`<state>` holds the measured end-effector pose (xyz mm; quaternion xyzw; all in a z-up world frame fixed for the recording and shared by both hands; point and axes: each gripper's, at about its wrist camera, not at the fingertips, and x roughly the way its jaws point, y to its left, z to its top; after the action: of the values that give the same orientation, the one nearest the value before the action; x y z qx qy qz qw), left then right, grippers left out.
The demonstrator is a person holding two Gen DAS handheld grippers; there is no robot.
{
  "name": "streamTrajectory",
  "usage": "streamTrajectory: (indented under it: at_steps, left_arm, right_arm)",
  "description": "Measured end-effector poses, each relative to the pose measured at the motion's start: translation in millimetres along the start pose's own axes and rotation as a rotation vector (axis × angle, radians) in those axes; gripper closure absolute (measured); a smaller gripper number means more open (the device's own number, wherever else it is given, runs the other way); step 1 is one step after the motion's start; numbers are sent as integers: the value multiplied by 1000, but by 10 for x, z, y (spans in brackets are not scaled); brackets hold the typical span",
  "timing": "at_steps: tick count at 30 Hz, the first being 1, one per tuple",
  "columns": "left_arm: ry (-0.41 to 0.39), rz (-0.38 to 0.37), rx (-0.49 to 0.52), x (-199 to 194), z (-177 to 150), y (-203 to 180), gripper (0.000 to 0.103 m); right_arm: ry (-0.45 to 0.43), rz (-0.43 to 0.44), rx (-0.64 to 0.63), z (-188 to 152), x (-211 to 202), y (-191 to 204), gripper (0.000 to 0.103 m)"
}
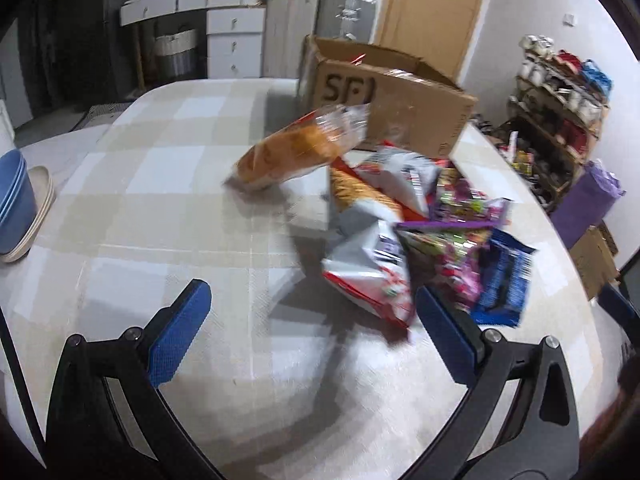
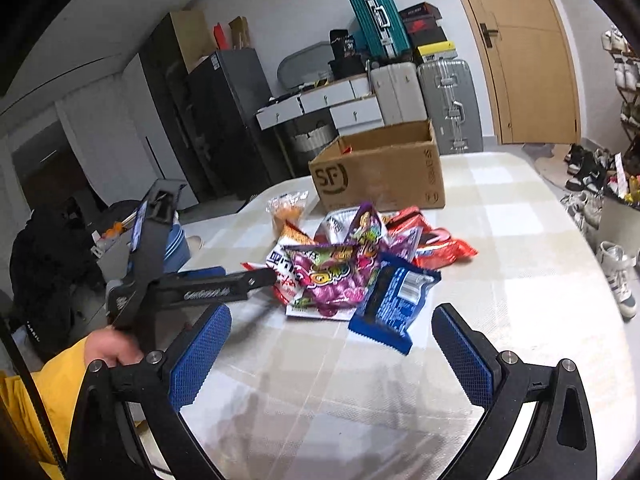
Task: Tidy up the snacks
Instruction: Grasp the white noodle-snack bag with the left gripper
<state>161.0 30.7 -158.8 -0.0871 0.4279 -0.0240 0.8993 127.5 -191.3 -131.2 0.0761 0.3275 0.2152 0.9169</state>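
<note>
My left gripper (image 1: 312,308) has its jaws spread wide with nothing between them, hovering over the checked counter (image 1: 160,208). My right gripper (image 2: 332,340) is likewise wide apart and empty. Just beyond the left jaws, right of centre in the frame, lies the pile of snack packets (image 1: 420,232); its nearest members are a white-and-red bag (image 1: 372,276) and a blue packet (image 1: 502,280). A clear-wrapped bread pack (image 1: 298,150) appears blurred, centre frame, its far end raised. Behind it, upper centre, stands the open cardboard box (image 1: 404,104). Blue bowls (image 1: 14,196) sit at left edge.
</note>
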Motion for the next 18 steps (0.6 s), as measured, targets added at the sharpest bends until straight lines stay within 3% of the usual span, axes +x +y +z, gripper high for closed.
streamTrajectory:
  at_steps: [12, 15, 18]
  left_arm:
    - [80, -138, -103, 842, 465, -5, 2]
    - [81, -140, -109, 1049, 581, -39, 4]
    - [75, -159, -96, 1186, 679, -102, 13]
  right_arm:
    - [48, 17, 42, -78, 209, -129, 1]
    - [52, 20, 48, -88, 230, -147, 1]
    - [60, 20, 55, -96, 250, -162, 1]
